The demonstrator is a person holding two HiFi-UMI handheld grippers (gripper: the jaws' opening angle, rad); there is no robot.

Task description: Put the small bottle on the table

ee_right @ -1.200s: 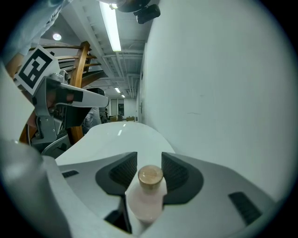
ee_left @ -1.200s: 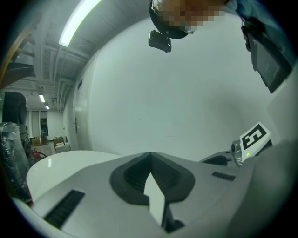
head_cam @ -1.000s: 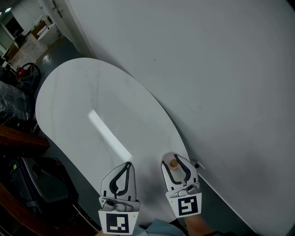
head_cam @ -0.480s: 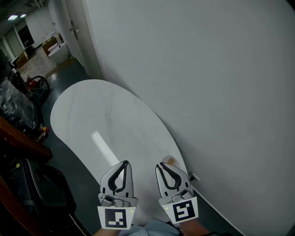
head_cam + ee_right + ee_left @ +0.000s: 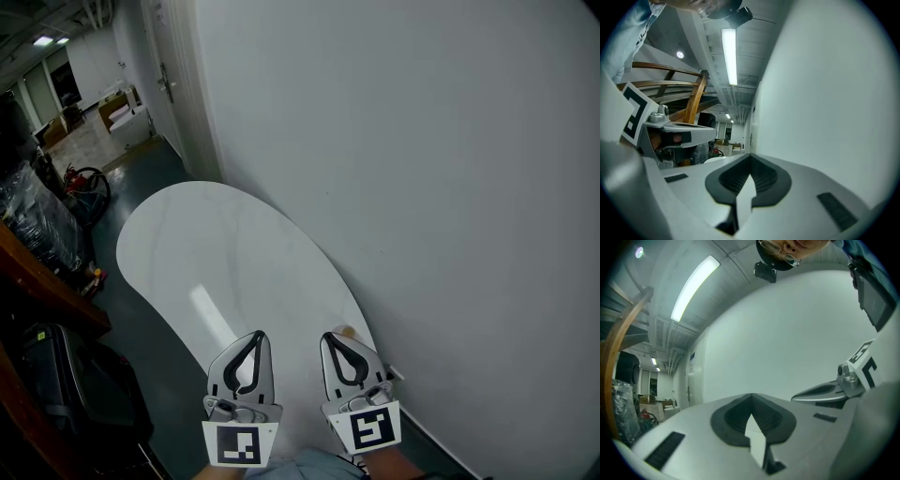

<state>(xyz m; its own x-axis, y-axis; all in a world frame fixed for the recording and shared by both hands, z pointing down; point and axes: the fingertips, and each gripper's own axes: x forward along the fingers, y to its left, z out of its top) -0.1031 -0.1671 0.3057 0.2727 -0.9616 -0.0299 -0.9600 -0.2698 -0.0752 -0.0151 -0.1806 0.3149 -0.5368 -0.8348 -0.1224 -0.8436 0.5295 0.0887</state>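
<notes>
In the head view a small bottle [image 5: 345, 331] with a tan cork top stands on the white oval table [image 5: 216, 253], close to the wall. Only its top shows, just past the tip of my right gripper [image 5: 335, 337]. That gripper is shut with nothing in it and sits just short of the bottle. My left gripper [image 5: 255, 336] hangs beside it over the table's near end, shut and empty as well. The left gripper view shows its jaws [image 5: 751, 397] pressed together, and the right gripper view shows the same for the right gripper [image 5: 751, 159]. Neither gripper view shows the bottle.
A plain white wall [image 5: 422, 187] runs along the table's right side. A dark case [image 5: 75, 384] lies on the floor to the left, beside a wooden rail [image 5: 47, 291]. A door [image 5: 173, 84] and a cluttered room lie beyond the table's far end.
The right gripper's jaws stood open around the bottle's top and have now shut empty, drawn back slightly. The head view has tilted up, showing more wall and room.
</notes>
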